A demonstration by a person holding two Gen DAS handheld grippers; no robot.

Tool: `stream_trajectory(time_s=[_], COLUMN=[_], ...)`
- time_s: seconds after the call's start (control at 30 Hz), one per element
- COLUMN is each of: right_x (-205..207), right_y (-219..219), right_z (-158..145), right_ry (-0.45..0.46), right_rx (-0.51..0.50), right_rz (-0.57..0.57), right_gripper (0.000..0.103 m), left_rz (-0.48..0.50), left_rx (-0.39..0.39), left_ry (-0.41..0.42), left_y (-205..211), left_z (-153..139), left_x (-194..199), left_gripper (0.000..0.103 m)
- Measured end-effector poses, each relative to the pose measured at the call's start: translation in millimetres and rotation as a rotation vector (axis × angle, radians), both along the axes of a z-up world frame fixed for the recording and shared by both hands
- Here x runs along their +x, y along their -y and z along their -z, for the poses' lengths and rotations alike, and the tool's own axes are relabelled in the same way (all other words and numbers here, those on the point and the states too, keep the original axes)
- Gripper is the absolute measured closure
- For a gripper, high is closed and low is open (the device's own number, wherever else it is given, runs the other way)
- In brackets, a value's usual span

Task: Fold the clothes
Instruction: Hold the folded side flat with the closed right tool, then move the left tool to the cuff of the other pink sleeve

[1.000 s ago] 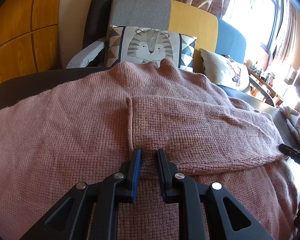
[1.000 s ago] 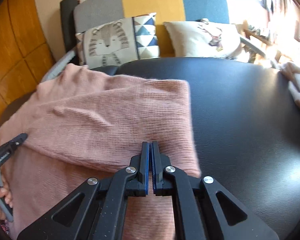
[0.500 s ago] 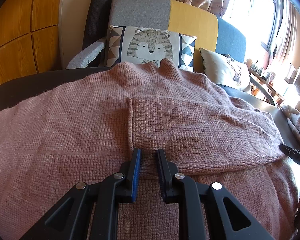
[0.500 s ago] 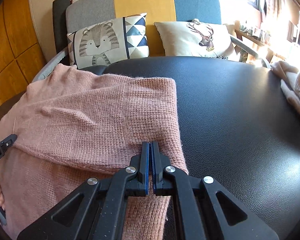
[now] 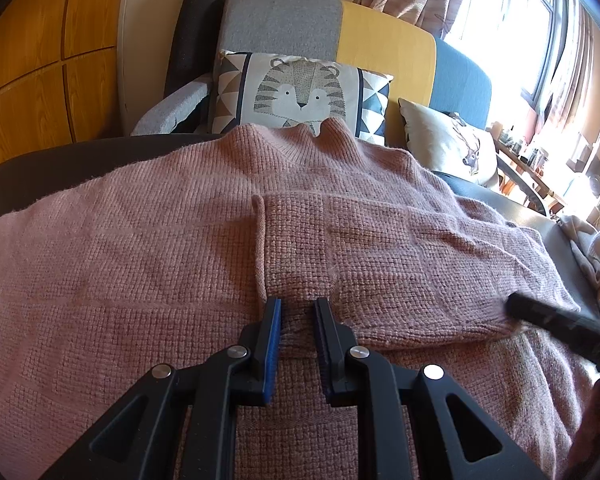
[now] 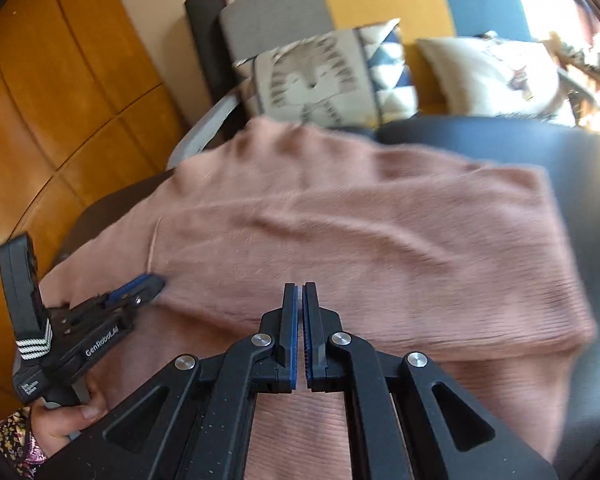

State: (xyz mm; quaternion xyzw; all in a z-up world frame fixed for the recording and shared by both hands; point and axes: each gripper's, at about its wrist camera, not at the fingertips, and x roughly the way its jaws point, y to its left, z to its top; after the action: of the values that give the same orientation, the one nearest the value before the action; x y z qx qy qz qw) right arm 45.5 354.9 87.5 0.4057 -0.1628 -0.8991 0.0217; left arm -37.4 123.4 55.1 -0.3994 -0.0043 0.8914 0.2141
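The pink knitted sweater (image 5: 148,248) lies flat on the dark round table (image 6: 540,152), one sleeve folded across its body. Behind the table stands a grey, yellow and blue sofa (image 5: 380,36) with a tiger-print cushion (image 5: 300,92). The right wrist view is blurred. The left gripper (image 5: 296,312) is partly open, a sleeve fold between its pads. The right gripper (image 6: 301,300) is closed almost completely, over the sweater; what it pinches, I cannot tell.

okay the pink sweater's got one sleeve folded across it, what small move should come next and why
Probably close the left tool on the sleeve cuff. Its jaws stand open astride the cuff, which lies folded across the sweater, while the right tool is shut and holds nothing. Gripping first would let the sleeve be straightened.
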Motion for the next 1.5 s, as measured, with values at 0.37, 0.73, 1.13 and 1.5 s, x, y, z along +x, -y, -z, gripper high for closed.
stream_trajectory(time_s=[0.37,0.73,1.13,1.5], right_x=[-44,-93,-68,-87], right_y=[25,9,8,18], right_z=[-31,-9,-18,-23], right_ry=[-0.033,0.017,0.005,-0.01], right_rx=[0.039,0.031,0.016,0.016], right_rz=[-0.024,0.001,-0.033,-0.054], right_gripper=[0.1,0.103,0.1,0.1], left_rz=[0.001,0.002,0.0,0.0], left_rx=[0.043,0.067,0.07,0.072], left_ry=[0.015,0.025,0.027,0.026], left_y=[6,7,7,7], left_z=[0,1,0,-1], left_x=[-1,-4,-5,-4], left_gripper=[0.085,0.085,0.086,0.086])
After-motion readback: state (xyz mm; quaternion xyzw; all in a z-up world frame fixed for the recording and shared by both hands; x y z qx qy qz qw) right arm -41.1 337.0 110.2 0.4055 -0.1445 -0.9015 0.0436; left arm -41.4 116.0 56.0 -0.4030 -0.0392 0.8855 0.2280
